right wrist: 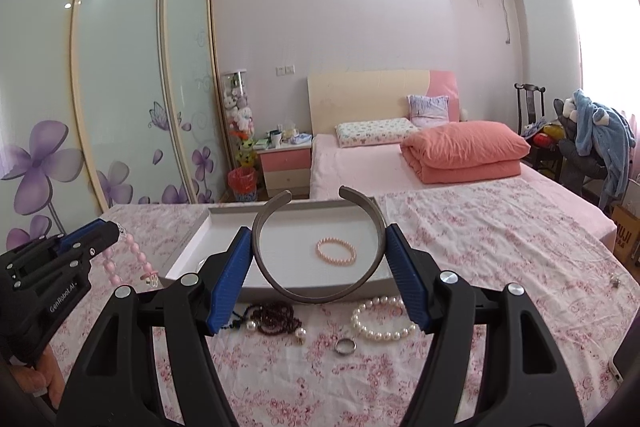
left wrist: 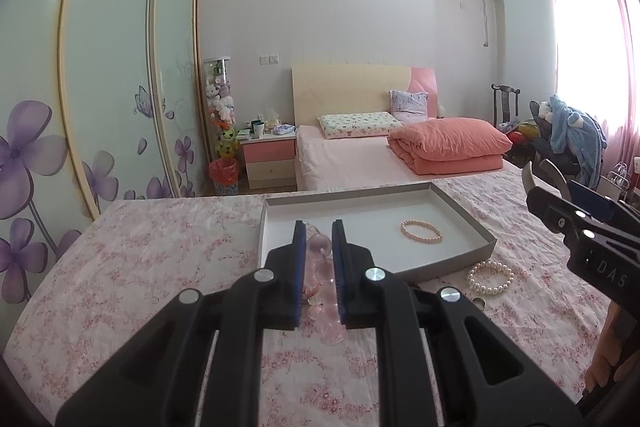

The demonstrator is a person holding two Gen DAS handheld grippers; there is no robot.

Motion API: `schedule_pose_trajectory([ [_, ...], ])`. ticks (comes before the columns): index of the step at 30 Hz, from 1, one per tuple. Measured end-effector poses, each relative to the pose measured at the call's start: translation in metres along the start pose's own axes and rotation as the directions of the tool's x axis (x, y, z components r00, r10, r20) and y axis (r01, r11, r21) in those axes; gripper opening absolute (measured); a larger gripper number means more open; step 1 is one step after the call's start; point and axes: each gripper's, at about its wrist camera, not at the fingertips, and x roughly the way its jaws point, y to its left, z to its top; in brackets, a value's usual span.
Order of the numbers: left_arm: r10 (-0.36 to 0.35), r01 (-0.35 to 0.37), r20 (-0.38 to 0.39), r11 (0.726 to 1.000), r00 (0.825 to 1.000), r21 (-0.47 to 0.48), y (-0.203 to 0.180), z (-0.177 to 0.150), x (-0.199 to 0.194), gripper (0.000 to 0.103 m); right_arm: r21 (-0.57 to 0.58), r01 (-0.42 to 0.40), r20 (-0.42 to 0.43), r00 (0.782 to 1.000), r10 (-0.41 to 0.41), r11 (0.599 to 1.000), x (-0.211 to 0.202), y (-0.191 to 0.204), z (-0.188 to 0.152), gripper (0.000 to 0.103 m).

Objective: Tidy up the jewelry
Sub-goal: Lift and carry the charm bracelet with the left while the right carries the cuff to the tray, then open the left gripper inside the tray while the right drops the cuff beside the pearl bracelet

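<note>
Left tool (left wrist: 320, 247) is pinched nearly shut on a pink bead bracelet (left wrist: 324, 279); the strand runs between the blue pads and hangs below them. In the right wrist view I see the same left tool (right wrist: 116, 227) from the side, with the beads dangling off its tip over the floral cloth (right wrist: 500, 247), beside the tray's left edge.

Right tool (right wrist: 320, 267) is spread wide, pads pressing both sides of a grey open bangle (right wrist: 320, 297), held upright above the near rim of the tray (right wrist: 192, 247).

A peach bead bracelet (right wrist: 336, 253) lies inside the tray.

Only the right view shows the dark bead strand (right wrist: 276, 317) and the metal ring (right wrist: 345, 346) clearly on the cloth; the white pearl bracelet (right wrist: 382, 321) shows in both. From the left view the right tool (left wrist: 534, 183) is only partly in frame.
</note>
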Motion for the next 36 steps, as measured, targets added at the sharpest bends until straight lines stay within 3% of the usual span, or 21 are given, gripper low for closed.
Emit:
schedule_pose_trajectory([
  [9, 0.008, -0.008, 0.018, 1.0, 1.0, 0.002, -0.003, 0.01, 0.008, 0.014, -0.001, 0.01, 0.046, 0.999, -0.01, 1.0, 0.005, 0.002, 0.014, 0.067],
  [21, 0.002, -0.002, 0.011, 1.0, 1.0, 0.002, -0.003, 0.018, 0.029, 0.014, 0.011, 0.017, 0.045, 0.999, -0.018, 1.0, 0.021, -0.003, 0.021, 0.067],
  [31, -0.022, 0.022, -0.018, 0.999, 1.0, -0.036, 0.006, 0.037, 0.081, 0.014, 0.043, 0.006, 0.0, 1.0, -0.006, 0.999, 0.07, -0.005, 0.034, 0.067],
  [36, -0.021, 0.019, -0.041, 0.999, 0.999, -0.047, 0.005, 0.04, 0.116, 0.014, 0.057, 0.003, -0.071, 0.997, 0.001, 0.998, 0.11, -0.006, 0.03, 0.067],
])
